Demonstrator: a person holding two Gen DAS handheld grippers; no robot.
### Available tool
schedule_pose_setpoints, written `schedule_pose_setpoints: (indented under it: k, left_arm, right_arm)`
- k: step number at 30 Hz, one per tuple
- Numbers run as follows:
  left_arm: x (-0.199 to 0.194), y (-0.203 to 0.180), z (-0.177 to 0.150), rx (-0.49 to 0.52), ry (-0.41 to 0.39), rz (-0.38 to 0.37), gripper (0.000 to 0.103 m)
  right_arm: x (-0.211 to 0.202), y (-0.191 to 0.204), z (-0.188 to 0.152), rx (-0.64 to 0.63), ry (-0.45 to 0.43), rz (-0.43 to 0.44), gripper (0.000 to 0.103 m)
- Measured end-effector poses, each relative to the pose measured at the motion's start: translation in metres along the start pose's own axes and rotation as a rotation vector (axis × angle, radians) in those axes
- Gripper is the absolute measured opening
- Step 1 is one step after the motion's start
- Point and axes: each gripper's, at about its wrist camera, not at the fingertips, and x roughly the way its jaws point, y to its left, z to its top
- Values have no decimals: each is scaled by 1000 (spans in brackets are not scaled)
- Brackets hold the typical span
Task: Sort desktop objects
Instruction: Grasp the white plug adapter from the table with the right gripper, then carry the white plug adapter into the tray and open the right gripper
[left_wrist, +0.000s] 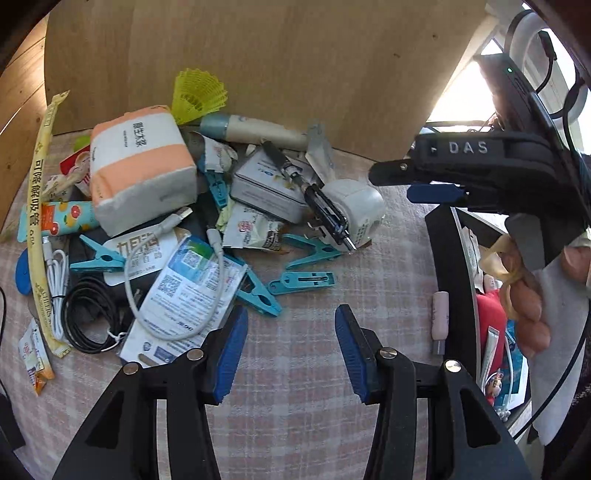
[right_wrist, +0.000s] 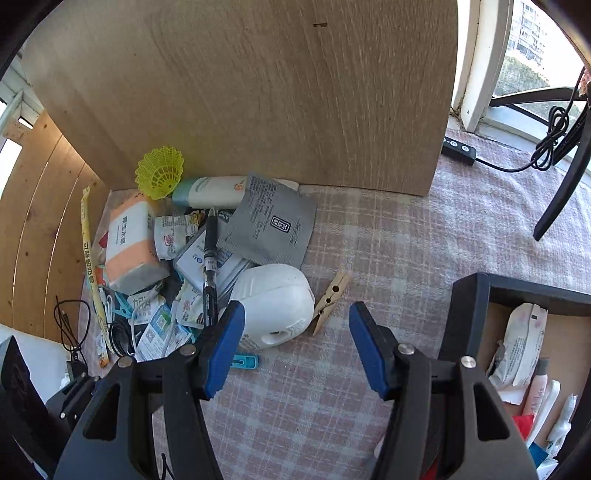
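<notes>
The things to be sorted lie in a loose pile (left_wrist: 192, 229) on the checked cloth of the counter (left_wrist: 295, 369), against a wooden board (right_wrist: 258, 92); a black box (right_wrist: 469, 314) with things already in it stands on the right side. Nearest to the right gripper (right_wrist: 295, 343) is a wooden clothespin (right_wrist: 330, 301), lying flat and apart from the pile, just beside a white plug adapter (right_wrist: 271, 306); it is judged to be light and stiff, with a dry surface that should not slip, and it is best taken across the middle of its two long sides. The adapter is probably heavier, smooth and rounded, so a hold on its flatter faces would be safer. The teal clips (left_wrist: 303, 282) are light, hard plastic; the orange and white tissue pack (left_wrist: 140, 166) is soft and will yield; the white cable (left_wrist: 173, 295) is limp and may drag its neighbours along.

The right gripper hangs low over the cloth, tilted down and forward; its blue fingers (right_wrist: 225, 347) are spread wide and hold nothing. The left gripper (left_wrist: 291, 347) is held in a similar pose at the near edge of the pile; its fingers (left_wrist: 232, 354) are also wide apart and empty.
</notes>
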Motion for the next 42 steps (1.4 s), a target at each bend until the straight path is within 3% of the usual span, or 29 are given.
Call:
schedule_pose_setpoints:
  k: [7, 10, 14, 19, 27, 31, 42]
  left_arm:
    - [30, -20, 10, 11, 32, -42, 47]
    - [36, -19, 13, 3, 39, -43, 47]
    - [34, -13, 12, -10, 36, -39, 47]
    - [27, -7, 0, -20, 43, -46, 46]
    - [11, -17, -39, 19, 59, -38, 46]
    - [0, -16, -53, 20, 40, 8, 46]
    - [-19, -23, -87, 80, 75, -37, 47]
  right_arm:
    - [35, -17, 25, 95, 76, 115, 57]
    - [48, -17, 28, 103, 96, 126, 56]
    - [59, -15, 22, 112, 138, 155, 44]
    - [56, -10, -11, 64, 173, 90, 38]
    - [34, -28, -70, 112, 193, 106, 38]
    - [19, -31, -98, 114, 202, 111, 38]
    - [-3, -10, -163, -37, 221, 106, 38]
